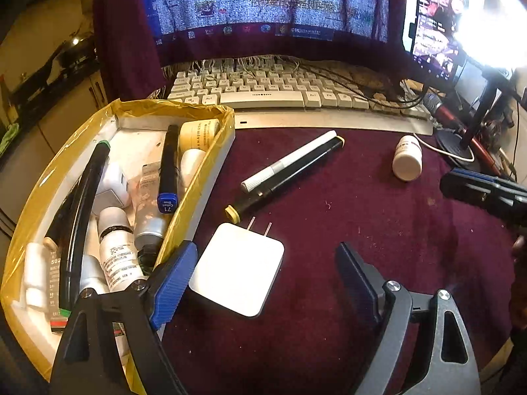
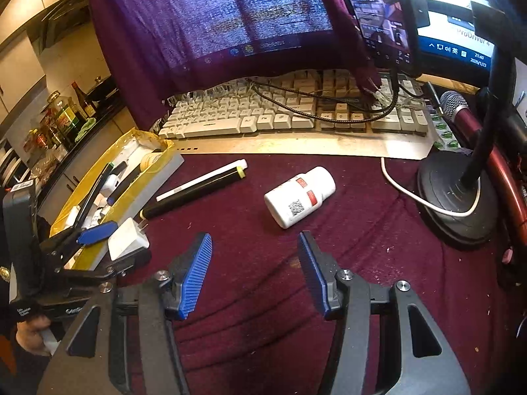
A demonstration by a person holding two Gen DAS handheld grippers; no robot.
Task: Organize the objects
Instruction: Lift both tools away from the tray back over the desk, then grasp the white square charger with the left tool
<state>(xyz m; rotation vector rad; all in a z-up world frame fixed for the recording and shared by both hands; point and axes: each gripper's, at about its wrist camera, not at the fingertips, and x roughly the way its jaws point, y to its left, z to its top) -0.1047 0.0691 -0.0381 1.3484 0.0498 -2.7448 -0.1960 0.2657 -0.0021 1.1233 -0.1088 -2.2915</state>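
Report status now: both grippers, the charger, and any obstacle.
Left gripper open around white charger, not gripping. Right gripper open, empty. Box wall beside charger.

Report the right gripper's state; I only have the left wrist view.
Observer: The right gripper is open, nothing between its pads, over the maroon cloth short of the white bottle.
Operator: Describe that bottle's label.
Observer: A square printed code faces up, beside red patches.
Operator: Check past the keyboard's right end.
Observer: A row of small green items lies beside the keyboard there.
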